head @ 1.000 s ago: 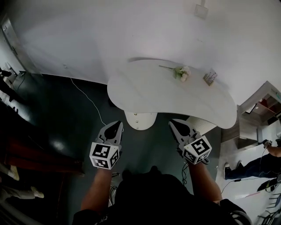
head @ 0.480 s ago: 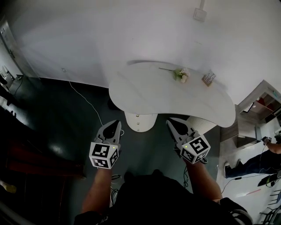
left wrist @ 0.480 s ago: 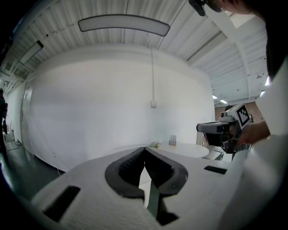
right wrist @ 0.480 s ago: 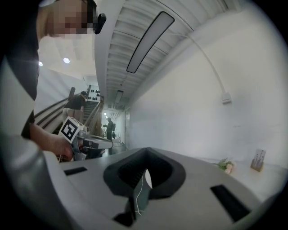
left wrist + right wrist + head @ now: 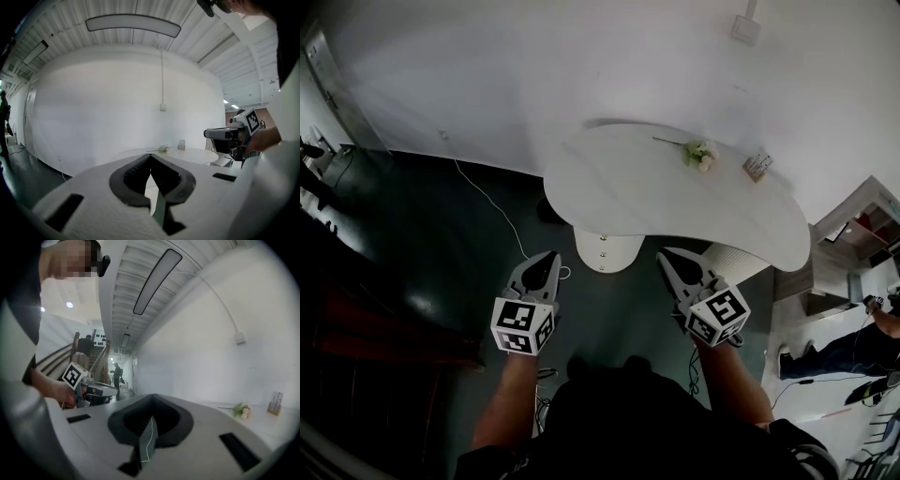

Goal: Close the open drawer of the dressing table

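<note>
While jaws meet on left gripper (image 5: 547, 257), right gripper (image 5: 667, 256) | dressing table (image 5: 675, 202) ahead

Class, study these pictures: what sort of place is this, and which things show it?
Probably a large hall or studio, not a bedroom: the white dressing table stands alone against a bare white wall on a dark floor, under a long strip light on a ribbed ceiling.

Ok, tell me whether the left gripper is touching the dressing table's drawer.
Apart. The head view shows dark floor between the left gripper and the drawer. The left gripper view shows its jaws closed on nothing, with the dressing table ahead.
</note>
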A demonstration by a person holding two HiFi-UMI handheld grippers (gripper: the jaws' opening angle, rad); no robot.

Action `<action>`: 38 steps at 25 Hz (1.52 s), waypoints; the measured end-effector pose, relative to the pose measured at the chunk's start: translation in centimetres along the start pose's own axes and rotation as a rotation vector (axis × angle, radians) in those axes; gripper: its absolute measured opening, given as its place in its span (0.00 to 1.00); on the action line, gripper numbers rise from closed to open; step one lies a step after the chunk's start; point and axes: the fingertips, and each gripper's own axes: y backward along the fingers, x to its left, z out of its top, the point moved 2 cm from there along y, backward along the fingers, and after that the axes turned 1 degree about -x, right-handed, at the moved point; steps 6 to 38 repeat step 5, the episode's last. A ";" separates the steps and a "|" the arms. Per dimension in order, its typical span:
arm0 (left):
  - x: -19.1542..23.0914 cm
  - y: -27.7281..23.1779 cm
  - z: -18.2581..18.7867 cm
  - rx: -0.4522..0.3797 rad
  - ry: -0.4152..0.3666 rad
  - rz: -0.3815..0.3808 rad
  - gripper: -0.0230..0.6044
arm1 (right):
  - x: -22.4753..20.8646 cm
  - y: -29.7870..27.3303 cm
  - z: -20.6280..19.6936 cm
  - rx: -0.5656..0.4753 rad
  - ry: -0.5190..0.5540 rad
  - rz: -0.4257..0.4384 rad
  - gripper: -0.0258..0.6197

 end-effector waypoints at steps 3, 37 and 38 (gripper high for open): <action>0.7 0.4 -0.3 -0.001 -0.002 0.003 0.04 | 0.7 -0.9 -0.1 -0.007 -0.001 0.008 0.04; 1.2 0.7 -0.4 0.000 -0.003 0.005 0.04 | 1.2 -1.5 0.1 -0.011 0.002 0.013 0.04; 1.2 0.7 -0.4 0.000 -0.003 0.005 0.04 | 1.2 -1.5 0.1 -0.011 0.002 0.013 0.04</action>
